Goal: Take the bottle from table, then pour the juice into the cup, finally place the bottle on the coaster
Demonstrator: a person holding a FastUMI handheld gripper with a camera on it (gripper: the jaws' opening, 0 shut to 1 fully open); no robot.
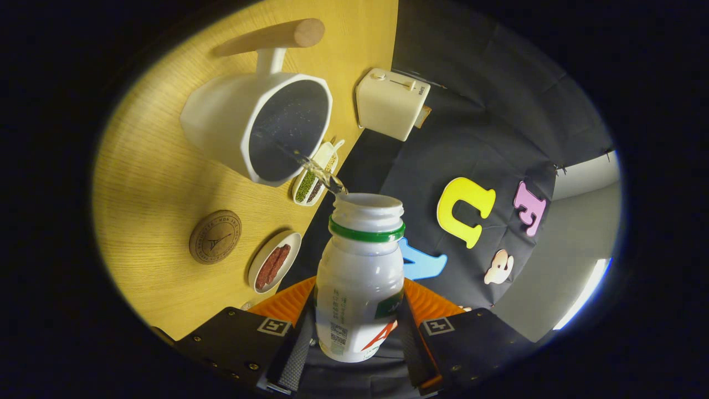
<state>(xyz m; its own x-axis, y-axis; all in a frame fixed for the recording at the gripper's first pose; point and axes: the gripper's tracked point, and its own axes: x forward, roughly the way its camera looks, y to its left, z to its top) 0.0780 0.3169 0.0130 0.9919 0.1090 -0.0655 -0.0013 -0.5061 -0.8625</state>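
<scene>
Pouring underway: my gripper (pixel 354 332) clamps the white plastic bottle with green neck ring (pixel 360 277), tilted, clear stream entering the white wooden-handled cup (pixel 260 127); round brown coaster (pixel 215 236) awaits the bottle.

The white plastic bottle (pixel 360 280) wore a green neck ring, held between the tongs (pixel 357 343). The white cup (pixel 257 124) had a dark speckled inside. The round brown coaster (pixel 215 236) lay on the yellow wood-grain table (pixel 149 183). The toaster (pixel 390 102) was cream.
</scene>
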